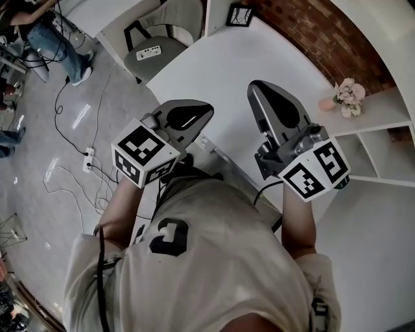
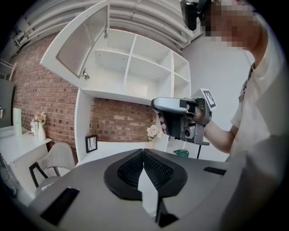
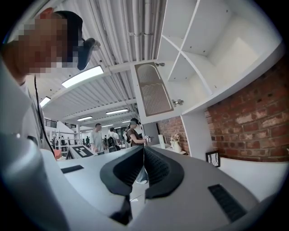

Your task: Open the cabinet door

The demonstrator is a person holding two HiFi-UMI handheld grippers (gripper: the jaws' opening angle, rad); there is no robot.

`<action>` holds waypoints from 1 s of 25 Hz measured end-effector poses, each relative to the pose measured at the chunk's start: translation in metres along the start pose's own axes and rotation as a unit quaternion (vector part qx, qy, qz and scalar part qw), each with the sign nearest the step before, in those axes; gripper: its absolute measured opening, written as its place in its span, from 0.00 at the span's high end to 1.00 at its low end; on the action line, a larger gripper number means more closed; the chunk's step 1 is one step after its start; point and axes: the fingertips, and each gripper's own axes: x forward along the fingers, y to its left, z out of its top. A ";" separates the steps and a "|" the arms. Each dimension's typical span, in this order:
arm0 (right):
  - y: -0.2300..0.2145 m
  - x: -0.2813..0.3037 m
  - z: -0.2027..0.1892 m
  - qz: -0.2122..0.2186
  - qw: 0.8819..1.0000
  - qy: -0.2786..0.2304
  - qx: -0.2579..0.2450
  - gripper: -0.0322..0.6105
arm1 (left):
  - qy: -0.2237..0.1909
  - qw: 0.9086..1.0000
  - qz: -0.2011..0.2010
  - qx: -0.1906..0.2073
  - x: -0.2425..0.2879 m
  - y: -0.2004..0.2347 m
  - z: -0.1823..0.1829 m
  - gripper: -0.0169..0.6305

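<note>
The white cabinet [image 2: 135, 67] hangs on a brick wall, its shelves bare. Its door [image 2: 83, 43], with a ribbed panel and a small knob [image 2: 85, 75], stands swung wide open at the upper left. In the right gripper view the same door [image 3: 153, 90] juts out from the cabinet [image 3: 203, 45]. Neither gripper touches it. My left gripper [image 1: 194, 117] is shut with nothing between its pads [image 2: 143, 151]. My right gripper [image 1: 272, 97] is also shut and empty [image 3: 143, 148]. It appears in the left gripper view [image 2: 180, 119], held level in a hand.
A white counter [image 1: 214, 71] lies below the grippers, with a flower vase [image 1: 347, 96] and a picture frame [image 1: 238, 14] at its back. A chair [image 1: 155, 48] stands at its left end. A power strip with cables [image 1: 87, 159] lies on the floor. People [image 3: 97, 137] stand far off.
</note>
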 end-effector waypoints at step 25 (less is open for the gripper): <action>0.077 0.067 -0.087 -0.010 0.997 0.059 0.042 0.90 | 0.023 0.999 -0.005 -0.025 -0.089 0.028 -0.046 0.95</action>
